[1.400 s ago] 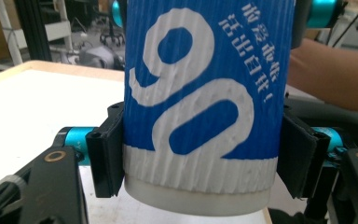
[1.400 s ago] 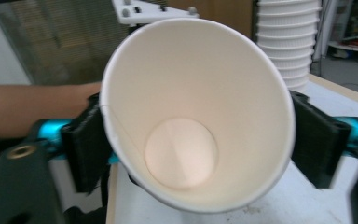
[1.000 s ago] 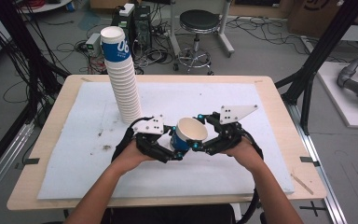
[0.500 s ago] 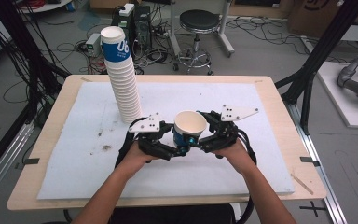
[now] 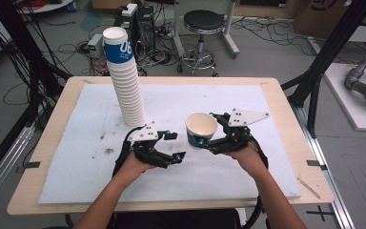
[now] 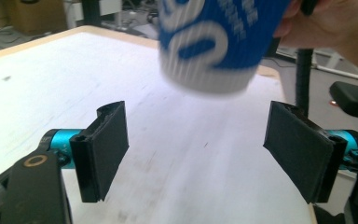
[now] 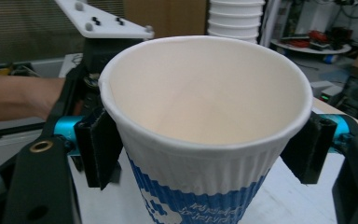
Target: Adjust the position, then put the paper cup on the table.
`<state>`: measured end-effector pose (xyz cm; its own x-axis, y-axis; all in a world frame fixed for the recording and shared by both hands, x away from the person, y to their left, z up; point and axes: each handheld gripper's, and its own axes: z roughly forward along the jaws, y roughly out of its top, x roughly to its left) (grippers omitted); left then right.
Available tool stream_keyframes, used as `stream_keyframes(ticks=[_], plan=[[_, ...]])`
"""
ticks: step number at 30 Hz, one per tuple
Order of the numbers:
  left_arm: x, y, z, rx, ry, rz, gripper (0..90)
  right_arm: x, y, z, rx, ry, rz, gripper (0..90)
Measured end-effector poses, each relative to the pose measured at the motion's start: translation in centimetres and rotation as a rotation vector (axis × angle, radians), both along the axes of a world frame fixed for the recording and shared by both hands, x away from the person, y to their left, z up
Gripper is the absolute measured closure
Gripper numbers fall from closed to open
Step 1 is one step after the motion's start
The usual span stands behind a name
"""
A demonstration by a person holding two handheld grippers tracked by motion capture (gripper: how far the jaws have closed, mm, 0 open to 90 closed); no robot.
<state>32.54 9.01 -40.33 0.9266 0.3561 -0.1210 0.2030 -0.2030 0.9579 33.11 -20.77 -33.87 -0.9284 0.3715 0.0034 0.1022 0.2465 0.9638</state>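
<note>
Gripper on my right (image 5: 204, 138) is what I check first: its jaws press on either side of a paper cup (image 5: 201, 129), clamped against the ribbed white-and-blue wall just under the rim. In the right gripper view the cup (image 7: 205, 135) stands upright between the two black pads, mouth open toward the camera, inside bare. From the high view I see it held above the white mat (image 5: 267, 109) near the middle of the bench (image 5: 286, 102), clear of the surface. My right hand (image 5: 248, 155) comes in from the lower edge, forearm angled up and inward, the gripper pointing toward my left side.

On my left, the left gripper (image 5: 175, 145) has its jaws spread wide with nothing between them. In its own view the two pads stand well apart over the mat, and the blue base of the cup (image 6: 214, 42) hangs above and beyond them, blurred, touching neither. My left hand (image 5: 136, 164) sits low over the mat, forearm slanting up from the bottom edge, gripper aimed toward the cup.

Behind the left gripper a tall stack of cups (image 5: 126, 81) rises from the mat, leaning slightly.
</note>
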Motion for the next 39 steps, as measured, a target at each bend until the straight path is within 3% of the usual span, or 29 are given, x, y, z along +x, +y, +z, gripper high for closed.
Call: stream_keyframes(ticks=[3,4,7,8,11,17,26,36,39], plan=[[-0.2,1.1,-0.1,-0.007,-0.004,0.038,21.5,0.1,-0.9,-0.2,-0.013,-0.020,-0.035,24.2],[-0.5,2.2,-0.1,-0.003,-0.018,0.079,21.5,0.1,-1.2,-0.4,-0.016,-0.020,-0.046,24.2],[-0.7,3.1,0.0,-0.008,-0.028,0.121,21.5,0.1,-1.8,-0.8,-0.024,-0.028,-0.068,24.2],[-0.8,4.1,0.2,-0.007,-0.043,0.156,21.5,0.1,-1.9,-1.0,-0.027,-0.027,-0.074,24.2],[-0.9,5.3,0.4,-0.012,-0.054,0.192,21.4,-0.1,-2.2,-1.5,-0.039,-0.034,-0.092,24.2],[-0.8,6.8,0.4,-0.008,-0.060,0.229,21.4,0.0,-2.3,-2.1,-0.043,-0.032,-0.110,24.2],[-0.7,8.0,-0.8,-0.015,-0.043,0.252,21.4,0.0,-2.5,-2.6,-0.044,-0.008,-0.122,24.2],[-0.5,9.9,-0.8,-0.039,-0.050,0.290,21.4,0.1,-2.5,-2.7,-0.047,-0.001,-0.150,24.1],[-0.7,10.9,-1.4,-0.058,-0.049,0.324,21.4,0.5,-2.5,-2.8,-0.037,0.008,-0.167,24.2]])
